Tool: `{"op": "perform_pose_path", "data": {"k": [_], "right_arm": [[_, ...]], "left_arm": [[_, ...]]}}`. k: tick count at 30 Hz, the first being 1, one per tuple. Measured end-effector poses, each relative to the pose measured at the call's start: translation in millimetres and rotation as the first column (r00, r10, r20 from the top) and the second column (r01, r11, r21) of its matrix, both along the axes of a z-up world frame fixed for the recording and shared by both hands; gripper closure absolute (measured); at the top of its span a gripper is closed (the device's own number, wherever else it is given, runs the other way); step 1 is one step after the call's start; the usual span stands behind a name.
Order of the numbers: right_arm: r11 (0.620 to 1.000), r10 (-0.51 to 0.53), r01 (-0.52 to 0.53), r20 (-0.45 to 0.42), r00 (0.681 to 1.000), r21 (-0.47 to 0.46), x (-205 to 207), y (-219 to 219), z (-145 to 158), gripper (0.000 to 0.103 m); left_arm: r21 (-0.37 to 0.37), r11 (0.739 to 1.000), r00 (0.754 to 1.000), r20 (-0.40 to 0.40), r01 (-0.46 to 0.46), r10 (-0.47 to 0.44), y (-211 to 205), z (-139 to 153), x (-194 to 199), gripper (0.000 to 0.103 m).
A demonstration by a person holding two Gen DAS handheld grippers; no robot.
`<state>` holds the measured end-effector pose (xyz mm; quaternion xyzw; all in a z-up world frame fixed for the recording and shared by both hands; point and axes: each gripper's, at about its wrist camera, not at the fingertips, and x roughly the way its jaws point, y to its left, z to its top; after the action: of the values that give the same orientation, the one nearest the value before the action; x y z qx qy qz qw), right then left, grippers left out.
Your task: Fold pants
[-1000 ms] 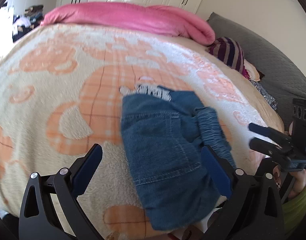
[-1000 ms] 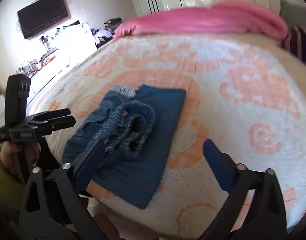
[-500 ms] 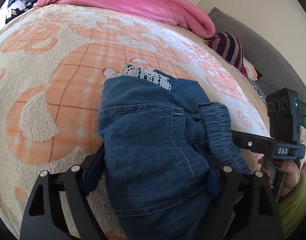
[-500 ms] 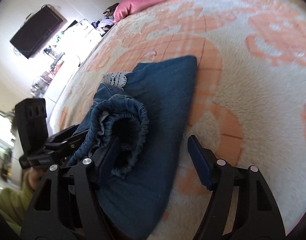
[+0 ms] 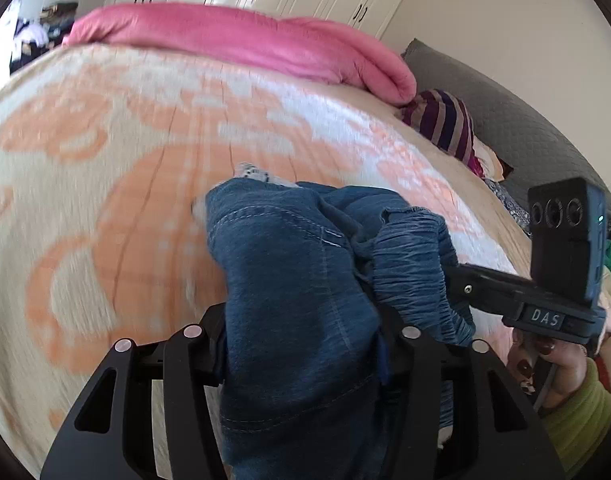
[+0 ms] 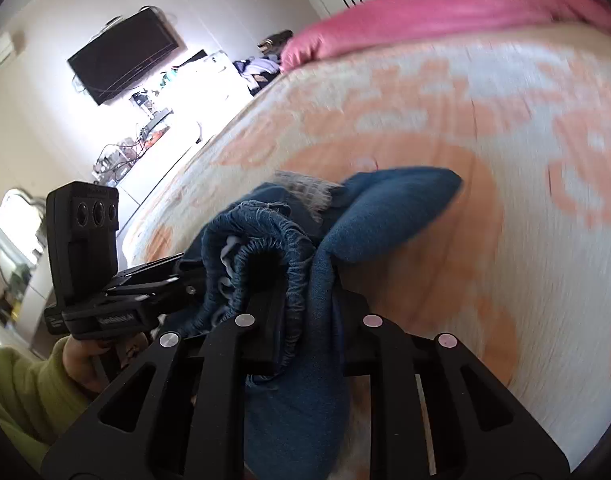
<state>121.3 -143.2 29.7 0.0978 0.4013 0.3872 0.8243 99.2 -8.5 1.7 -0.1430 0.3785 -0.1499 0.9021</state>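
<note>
The blue denim pants (image 5: 289, 264) lie folded near the front edge of the bed, with the gathered elastic waistband (image 5: 413, 264) on their right side. My left gripper (image 5: 301, 320) is closing with a thick bunch of denim pinched between its jaws, which hides the pads. My right gripper (image 6: 305, 304) is closing too, its jaws narrow on the waistband (image 6: 265, 248) and the denim fold (image 6: 385, 200) beside it. Each gripper shows in the other's view, the right gripper (image 5: 457, 276) entering from the right and the left gripper (image 6: 185, 276) from the left. The pants' far corner lifts off the blanket.
A cream and orange fleece blanket (image 5: 105, 184) covers the bed. A pink duvet (image 5: 233, 36) lies along its far side, and a striped cushion (image 5: 445, 124) sits by a grey headboard (image 5: 517, 120). A hand (image 5: 557, 364) in a green sleeve holds the right gripper. A television (image 6: 125, 56) hangs on the wall.
Both grippers moved in onto the pants from the front edge and their wide jaws closed on the denim. The fabric has bunched up and its far corner has risen.
</note>
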Motion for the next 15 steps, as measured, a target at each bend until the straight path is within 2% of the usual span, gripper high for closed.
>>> {"op": "perform_pose_path", "data": {"k": [3,5,8,10,13,15], "right_arm": [[1.0,-0.011,0.011,0.065,0.998,-0.004,15,7,15,0.091],[1.0,-0.017,0.017,0.094,0.995,0.003,27,12,23,0.091],[0.999,-0.035,0.035,0.1,0.994,0.003,44,14,23,0.091],[0.998,-0.057,0.058,0.087,0.995,-0.017,56,15,15,0.091],[0.99,-0.086,0.094,0.083,0.993,-0.108,69,21,-2,0.09],[0.978,-0.1,0.11,0.067,0.993,-0.175,74,25,-17,0.088]], "left_arm": [[-0.014,1.0,0.999,0.035,-0.022,0.023,5,13,12,0.054],[0.005,0.999,0.997,0.071,-0.038,0.037,7,22,22,0.054],[0.028,0.998,0.995,0.085,-0.049,0.046,8,26,38,0.054],[0.038,0.998,0.997,0.067,-0.052,0.049,9,20,52,0.054],[0.028,0.998,0.998,0.02,-0.052,0.051,12,6,66,0.054],[0.053,0.997,0.998,-0.011,-0.06,0.061,13,-7,72,0.054]]}}
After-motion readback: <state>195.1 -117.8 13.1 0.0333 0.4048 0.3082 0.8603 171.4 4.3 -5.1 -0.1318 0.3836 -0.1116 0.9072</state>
